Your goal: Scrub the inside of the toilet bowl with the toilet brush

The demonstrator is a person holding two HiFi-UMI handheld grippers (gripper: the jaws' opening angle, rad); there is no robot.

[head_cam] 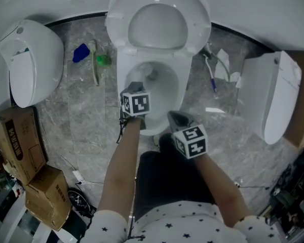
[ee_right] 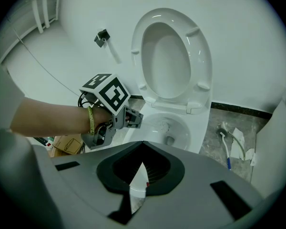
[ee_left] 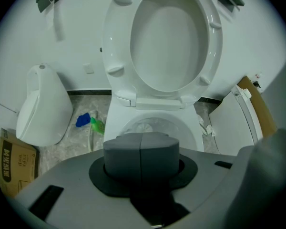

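The toilet bowl (head_cam: 159, 80) stands open at the middle of a marble-patterned floor (head_cam: 81, 115), its seat and lid (head_cam: 157, 22) tipped up against the white wall. Inside the bowl, only white porcelain and the drain show.

The left gripper (head_cam: 136, 86) hangs over the bowl's near-left rim, its dark pads pressed together with nothing between them. The right gripper (head_cam: 178, 118) sits just in front of the bowl's near edge. Its jaws stand slightly apart and are empty, with a sliver of white showing through the gap. Both marker cubes and the person's forearms cover part of the front rim in the head view.

No brush is in either gripper. A long brush with a blue-tipped handle (head_cam: 211, 75) lies on the floor to the right of the toilet, beside a looped hose (head_cam: 223, 62) and scraps of paper (head_cam: 215, 110). To the left lie a green-headed tool on a pale stick (head_cam: 100, 61) and a blue object (head_cam: 81, 52) just beside it. Which of the two is the toilet brush cannot be told.

Loose white porcelain units flank the scene, one at left (head_cam: 30, 59) and one at right (head_cam: 273, 95). Cardboard boxes (head_cam: 20, 143) are stacked at lower left.
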